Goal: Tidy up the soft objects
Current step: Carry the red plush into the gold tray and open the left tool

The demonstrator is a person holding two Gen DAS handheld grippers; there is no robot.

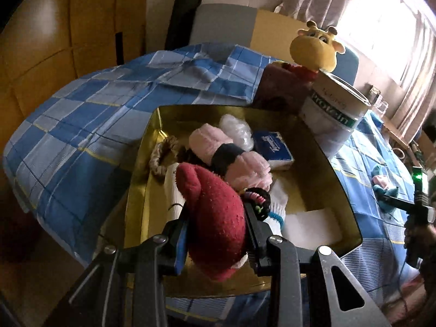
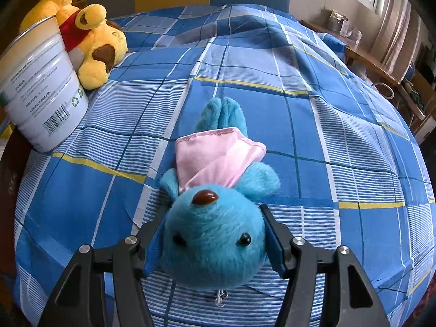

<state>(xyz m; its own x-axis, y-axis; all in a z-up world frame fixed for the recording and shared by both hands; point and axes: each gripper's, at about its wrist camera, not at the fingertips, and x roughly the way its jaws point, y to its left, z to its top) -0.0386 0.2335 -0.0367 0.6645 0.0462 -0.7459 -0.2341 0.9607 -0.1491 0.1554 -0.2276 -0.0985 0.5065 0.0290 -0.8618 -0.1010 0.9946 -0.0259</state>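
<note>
My left gripper (image 1: pixel 215 212) is shut on a dark red sock (image 1: pixel 215 218) and holds it over a gold box (image 1: pixel 141 163) on the bed. The box holds pink rolled socks (image 1: pixel 231 158), a white sock (image 1: pixel 173 190), a scrunchie (image 1: pixel 160 158), a plastic bag and a blue tissue pack (image 1: pixel 272 147). My right gripper (image 2: pixel 215 223) has its jaws around the head of a blue plush toy (image 2: pixel 215 242) in a pink dress, which lies on the blue checked bedcover (image 2: pixel 327 136). The same blue toy (image 1: pixel 387 188) and the right gripper show in the left wrist view at far right.
A white protein tin (image 1: pixel 335 109) (image 2: pixel 41 90) stands beside the box. A yellow plush giraffe (image 1: pixel 316 49) (image 2: pixel 90 38) lies behind the tin. A side table (image 2: pixel 376 62) with clutter and a curtained window are at the right.
</note>
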